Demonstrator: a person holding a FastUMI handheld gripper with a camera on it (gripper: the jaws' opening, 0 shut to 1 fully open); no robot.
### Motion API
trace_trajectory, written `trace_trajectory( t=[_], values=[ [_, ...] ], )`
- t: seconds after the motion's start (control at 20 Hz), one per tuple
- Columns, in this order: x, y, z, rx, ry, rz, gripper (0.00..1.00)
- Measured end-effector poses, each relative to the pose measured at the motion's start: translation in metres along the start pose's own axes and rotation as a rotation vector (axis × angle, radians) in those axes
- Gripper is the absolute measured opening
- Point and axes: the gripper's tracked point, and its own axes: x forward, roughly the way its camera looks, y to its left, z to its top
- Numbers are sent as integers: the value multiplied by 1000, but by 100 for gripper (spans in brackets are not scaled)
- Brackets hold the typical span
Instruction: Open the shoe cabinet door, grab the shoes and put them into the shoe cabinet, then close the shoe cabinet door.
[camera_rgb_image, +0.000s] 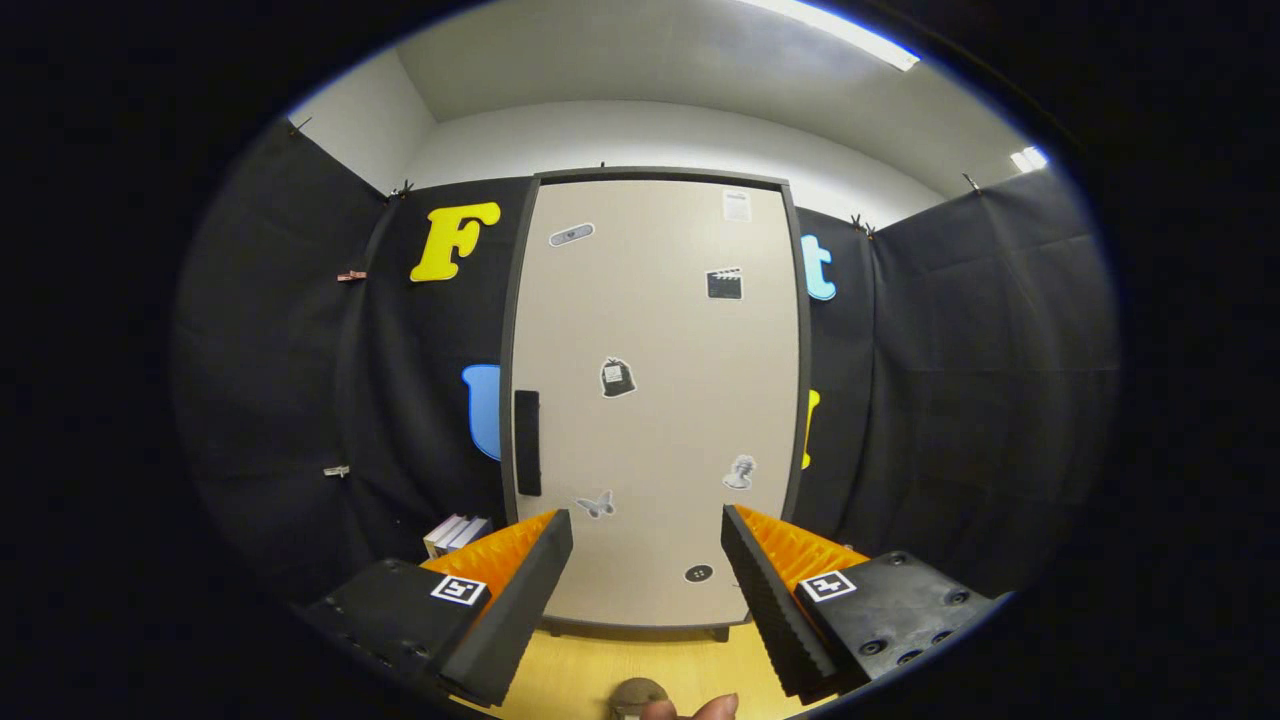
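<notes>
One gripper (647, 560), fingers spread wide and holding nothing, aimed straight at the shoe cabinet door (655, 400), shut and filling the space beyond the tips. At about nine o'clock from the gripper's midpoint, past the left finger: a small stack of books or boxes (456, 533) against the booth wall, too small to tell which. At about eleven o'clock, above the left fingertip: the handle (527, 442), a dark vertical bar set on the door's left edge, long axis upright. Probably the first step in hand, door not yet opened. Needs a shift left and forward, with the fingers turned to straddle that upright bar from either side. Scattered across the door from ten to two o'clock: stickers (617, 377). At six o'clock, below the fingers: wooden floor (590, 670) and a fingertip (715, 708). Shoes unplaced for now.
</notes>
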Motion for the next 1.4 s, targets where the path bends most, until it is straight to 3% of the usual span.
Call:
trace_trajectory(
  t=[0.5, 0.95, 1.0, 1.2, 1.25, 1.3, 1.35, 1.4],
  values=[
    [100, 86, -9, 36, 15, 51, 97],
    [190, 120, -39, 59, 83, 27, 97],
    [196, 123, -42, 60, 94, 30, 95],
    [212, 126, -48, 86, 112, 8, 69],
    [213, 125, -49, 92, 110, -9, 57],
    [218, 121, -50, 87, 104, -39, 55],
    [211, 121, -48, 74, 98, -41, 43],
    [211, 121, -48, 53, 94, -42, 41]
  ],
)
